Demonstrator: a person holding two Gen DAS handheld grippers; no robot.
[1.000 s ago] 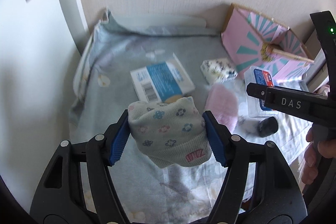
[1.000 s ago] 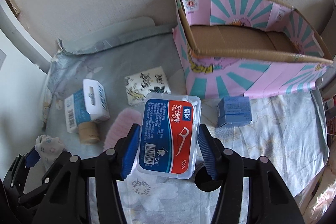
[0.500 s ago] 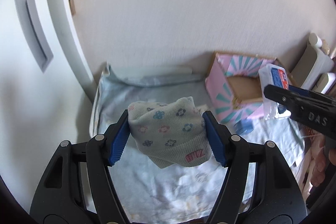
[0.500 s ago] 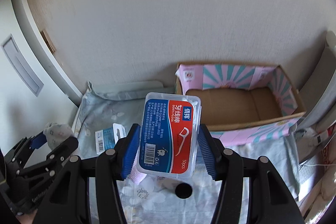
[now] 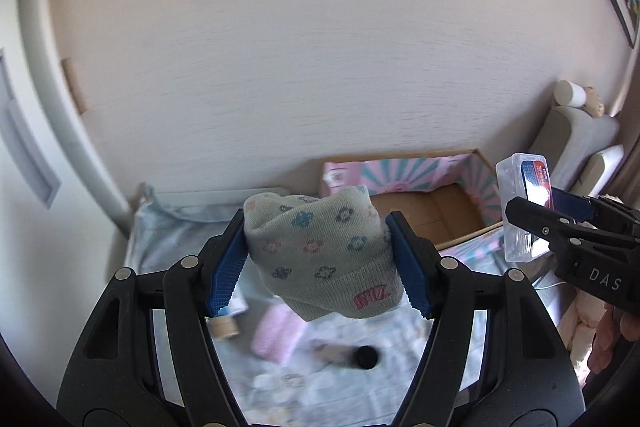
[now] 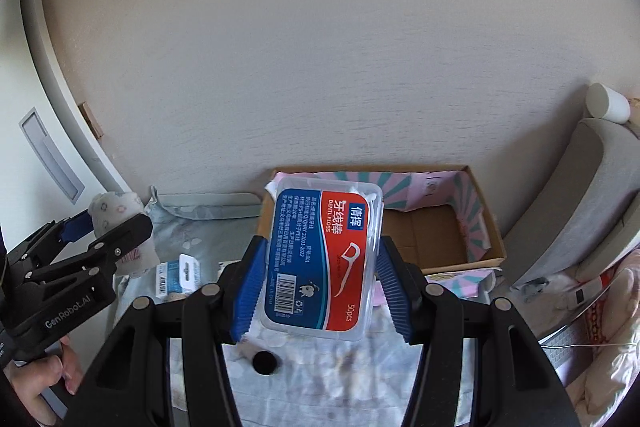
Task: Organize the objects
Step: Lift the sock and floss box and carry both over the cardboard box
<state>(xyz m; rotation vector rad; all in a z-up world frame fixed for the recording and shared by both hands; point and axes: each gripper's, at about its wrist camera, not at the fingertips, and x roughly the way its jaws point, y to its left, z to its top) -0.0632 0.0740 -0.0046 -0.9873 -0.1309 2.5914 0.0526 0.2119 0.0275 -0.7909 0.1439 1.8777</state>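
Left wrist view: the left gripper (image 5: 320, 261) has its jaws partly open and clamped on a knit hat (image 5: 322, 253), the blue pads pressing its two sides. The hat is grey-green with small flowers and a pink logo near its hem; it hangs in the air between the jaws, its hem drooping toward 6 o'clock. Behind it at 1 o'clock sits an open pink box (image 5: 424, 195) on the bed (image 5: 176, 235). Below the hat lie a pink pad (image 5: 276, 331) at 7 o'clock and a dark tube (image 5: 352, 355) at 6 o'clock, both blurred. At 3 o'clock the right gripper (image 5: 532, 215) grips a clear floss case (image 5: 520, 211); part of a hand (image 5: 612, 339) shows at 4 o'clock.

Right wrist view: the right gripper (image 6: 320, 285) has its jaws narrowly open and closed on the floss case (image 6: 324, 263), pads against its long sides. The case stands on end in the air, red and blue label facing the camera. The box (image 6: 476, 219) lies behind it at 1 o'clock, its cardboard floor bare. At 9 o'clock the left gripper (image 6: 108, 227) holds the hat (image 6: 120, 227), with a hand (image 6: 36, 383) at 8 o'clock. A blue packet (image 6: 176, 275) lies on the bed (image 6: 200, 223) at 9 o'clock, and the tube (image 6: 264, 363) at 6 o'clock.
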